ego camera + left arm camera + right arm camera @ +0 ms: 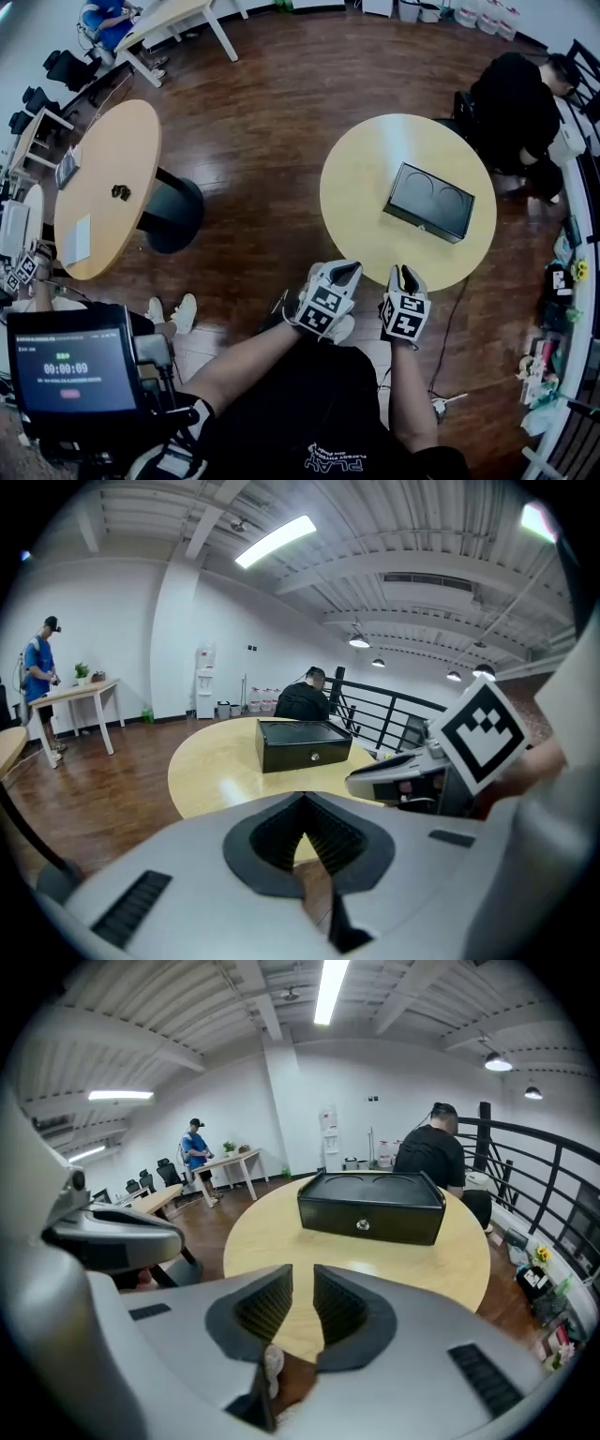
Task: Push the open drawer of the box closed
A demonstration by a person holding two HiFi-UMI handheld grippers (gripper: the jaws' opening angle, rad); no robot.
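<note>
While left gripper point(347, 271) hangs at the round table point(356, 187) edge, jaws together and empty, right gripper point(405, 274) beside it has jaws slightly apart, empty. Black box point(429, 202) on tabletop, well apart. Approach step, likely. Next: reach knobbed drawer front point(367, 1222), push squarely inward.

Black box point(429, 201) on round yellow table point(361, 187), left gripper point(343, 272) and right gripper point(406, 275) side by side near its front edge, 1 person point(516, 108) seated beyond.

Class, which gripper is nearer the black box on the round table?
Right. The right gripper hovers by the table, facing the black box; the left gripper sits farther left.
</note>
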